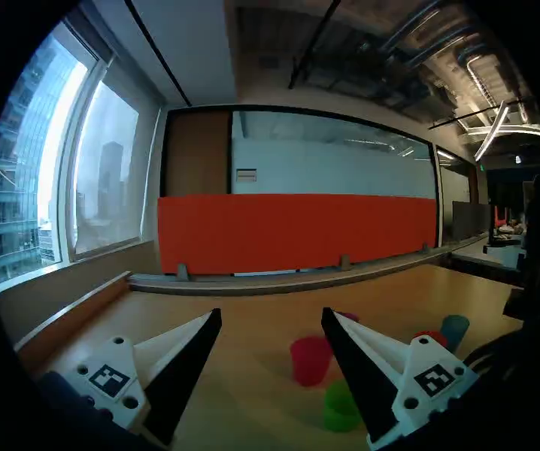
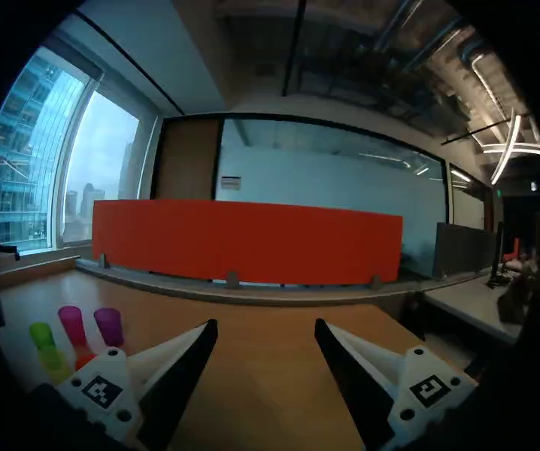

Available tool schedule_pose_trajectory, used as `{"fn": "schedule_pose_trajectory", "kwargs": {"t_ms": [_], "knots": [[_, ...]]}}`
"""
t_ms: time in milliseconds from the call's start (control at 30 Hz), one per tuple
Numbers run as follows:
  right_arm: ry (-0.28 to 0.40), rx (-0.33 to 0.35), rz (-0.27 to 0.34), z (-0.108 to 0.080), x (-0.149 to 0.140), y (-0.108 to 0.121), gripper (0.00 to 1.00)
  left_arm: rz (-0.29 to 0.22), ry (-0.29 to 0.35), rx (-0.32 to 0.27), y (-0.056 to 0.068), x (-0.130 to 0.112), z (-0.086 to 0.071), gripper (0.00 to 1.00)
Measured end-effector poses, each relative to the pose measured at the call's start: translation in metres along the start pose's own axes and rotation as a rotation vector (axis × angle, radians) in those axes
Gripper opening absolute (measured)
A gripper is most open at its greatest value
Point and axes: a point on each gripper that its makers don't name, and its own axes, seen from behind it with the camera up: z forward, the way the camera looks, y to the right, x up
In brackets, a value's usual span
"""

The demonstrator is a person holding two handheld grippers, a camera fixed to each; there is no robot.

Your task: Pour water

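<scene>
Left gripper view
Left gripper [image 1: 270,312]: fingers spread wide, nothing between them.
Table [image 1: 255,338]: wood, bare straight ahead of the fingers.
Pink cup [image 1: 310,359]: upright, just inside the right-hand finger, nearest the gap.
Green cup [image 1: 340,406]: closer to the camera, partly behind that finger.
Teal cup [image 1: 454,331]: farther right, next to a red cup [image 1: 429,337] that is half hidden.
Divider [image 1: 292,233]: orange, along the far table edge.

Right gripper view
Right gripper [image 2: 264,323]: fingers apart, empty, over bare table.
Cup group: green cup [image 2: 42,334], pink cup [image 2: 71,323] and purple cup [image 2: 108,325], upright and close together, well left of the fingers.
Water: cannot tell which cup holds any.

Handling (judged)
Weight: light; they look like plastic, so easily tipped or nudged.
Wall: probably thin and smooth, so it may flex or slip under a hard squeeze.
Hold: across the mid-wall, both fingers on opposite sides, gentle pressure.
Risk: knocking a neighbour, since the cups stand close.
</scene>
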Motion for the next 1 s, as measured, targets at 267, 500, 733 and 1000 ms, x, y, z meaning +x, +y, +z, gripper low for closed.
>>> {"fn": "schedule_pose_trajectory", "kwargs": {"t_ms": [267, 500, 733, 1000], "knots": [[0.031, -0.044, 0.012, -0.003, 0.006, 0.012, 1.0, 0.023, 0.032, 0.062, -0.008, 0.008, -0.001, 0.99], [0.049, -0.065, 0.021, -0.011, 0.014, 0.02, 1.0, 0.051, 0.064, 0.104, -0.013, 0.015, -0.003, 0.99], [0.05, -0.058, 0.03, -0.018, 0.018, 0.02, 1.0, 0.026, 0.082, 0.112, -0.007, 0.011, -0.005, 0.99], [0.066, -0.059, 0.027, -0.02, 0.022, 0.02, 1.0, 0.007, 0.083, 0.134, -0.006, -0.003, -0.005, 0.99]]}}
